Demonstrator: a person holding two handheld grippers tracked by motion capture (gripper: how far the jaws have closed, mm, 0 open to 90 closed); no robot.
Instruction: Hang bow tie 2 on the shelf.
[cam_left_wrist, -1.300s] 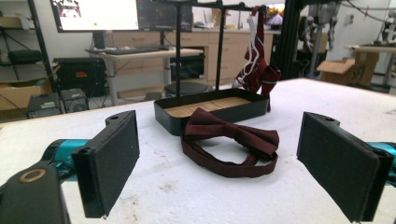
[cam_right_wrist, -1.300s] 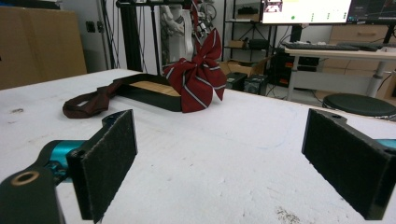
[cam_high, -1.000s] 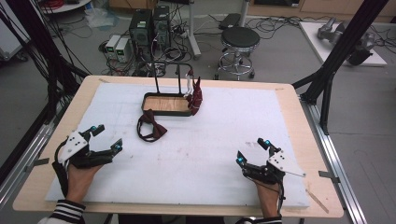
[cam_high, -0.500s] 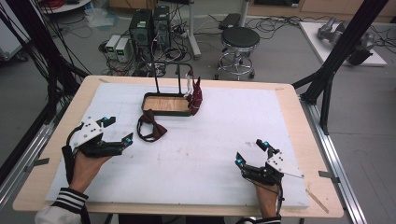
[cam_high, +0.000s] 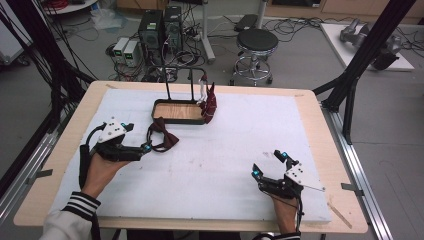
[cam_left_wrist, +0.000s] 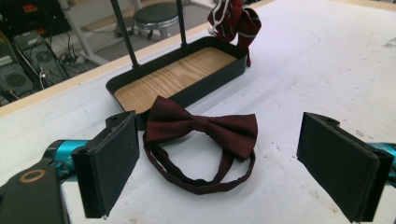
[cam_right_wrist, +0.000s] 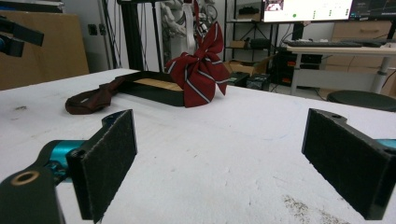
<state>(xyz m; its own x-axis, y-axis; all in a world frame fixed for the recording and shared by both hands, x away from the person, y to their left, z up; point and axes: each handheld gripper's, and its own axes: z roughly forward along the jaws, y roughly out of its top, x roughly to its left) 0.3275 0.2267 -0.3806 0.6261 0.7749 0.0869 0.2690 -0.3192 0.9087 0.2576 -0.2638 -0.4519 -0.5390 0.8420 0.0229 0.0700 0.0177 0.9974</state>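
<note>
Maroon bow tie (cam_left_wrist: 201, 128) lies before the wide-open left gripper (cam_left_wrist: 238, 163).

Bow tie (cam_high: 161, 137) before tray (cam_high: 176, 119); striped bow (cam_high: 209, 102) at tray's right end.

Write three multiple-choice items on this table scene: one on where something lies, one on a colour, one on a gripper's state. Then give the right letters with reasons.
1. Where does the plain bow tie lie?
A. inside the tray
B. on the white mat beside the tray
C. on the stool

2. What colour is the striped bow tie hanging from the rack?
A. dark red
B. green
C. yellow

3. How do the jaws of the left gripper stand?
A. shut on the tie
B. shut on nothing
C. open, with the tie lying ahead between them

Key: 1 B, its strap loop rests on the mat just outside the tray wall. 2 A, red cloth with pale stripes. 3 C, both pads stand wide apart, touching nothing.
</note>
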